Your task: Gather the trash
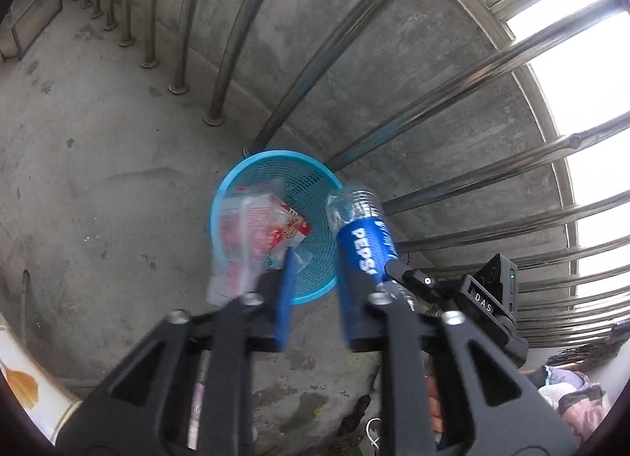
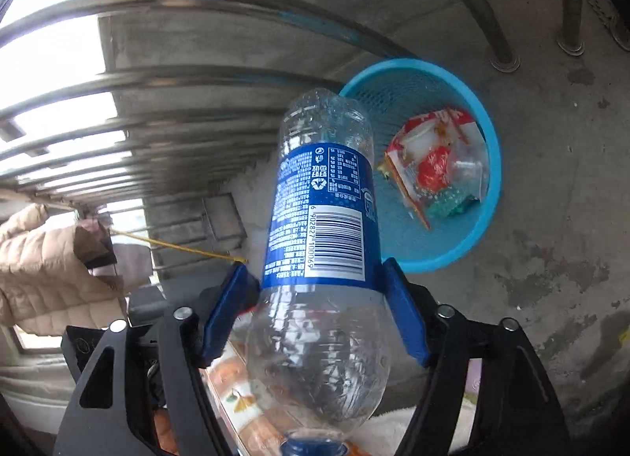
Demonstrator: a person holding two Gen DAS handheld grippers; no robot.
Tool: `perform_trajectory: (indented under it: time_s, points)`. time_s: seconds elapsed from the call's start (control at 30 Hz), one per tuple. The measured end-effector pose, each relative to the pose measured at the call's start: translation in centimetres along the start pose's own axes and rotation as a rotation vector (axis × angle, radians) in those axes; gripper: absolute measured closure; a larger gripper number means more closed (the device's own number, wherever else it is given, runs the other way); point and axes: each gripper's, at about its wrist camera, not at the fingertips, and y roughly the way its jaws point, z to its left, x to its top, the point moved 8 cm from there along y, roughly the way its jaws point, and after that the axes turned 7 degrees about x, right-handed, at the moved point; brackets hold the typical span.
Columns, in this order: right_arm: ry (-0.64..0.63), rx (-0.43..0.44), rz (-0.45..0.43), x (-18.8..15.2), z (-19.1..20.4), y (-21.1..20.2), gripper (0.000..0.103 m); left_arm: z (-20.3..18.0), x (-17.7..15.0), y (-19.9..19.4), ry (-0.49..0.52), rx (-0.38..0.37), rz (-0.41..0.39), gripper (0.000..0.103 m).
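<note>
A blue mesh trash basket [image 1: 315, 176] stands on the concrete floor by the railing; it also shows in the right wrist view [image 2: 488, 133]. My left gripper [image 1: 313, 259] is open above the basket. A red and white plastic wrapper [image 1: 248, 235] is blurred just off its left finger, over the basket's near rim; in the right wrist view the wrapper [image 2: 433, 157] sits in the basket. My right gripper [image 2: 319, 279] is shut on an empty Pepsi bottle [image 2: 323, 212], held base-forward beside the basket. The bottle [image 1: 362, 235] and the right gripper [image 1: 384, 277] also show in the left wrist view.
Steel railing bars [image 1: 453, 94] and a low concrete wall [image 1: 393, 62] curve behind the basket. A beige padded jacket [image 2: 43, 271] hangs at the left of the right wrist view. Cloth and clutter [image 1: 571, 393] lie at the lower right of the left wrist view.
</note>
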Motion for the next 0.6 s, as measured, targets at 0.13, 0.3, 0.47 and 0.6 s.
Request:
perform_trajectory:
  time_s: [0.13, 0.3, 0.47, 0.6]
  points:
    - [0.09, -0.087, -0.02, 1.1, -3.8, 1.2, 0.027, 0.7, -0.1, 1.1, -0.04, 0.031, -0.013, 0.049]
    - [0.051, -0.137, -0.033, -0.5, -4.9, 0.5, 0.027, 2.2, -1.2, -1.6, -0.023, 0.018, -0.049, 0.046]
    - [-0.11, -0.158, -0.047, -2.3, -2.5, 0.3, 0.027, 5.0, -2.7, -8.1, -0.033, 0.031, -0.152, 0.038]
    - [-0.342, -0.133, 0.068, -5.5, 1.4, 3.2, 0.027, 7.7, -4.7, -14.4, -0.021, 0.06, -0.248, 0.031]
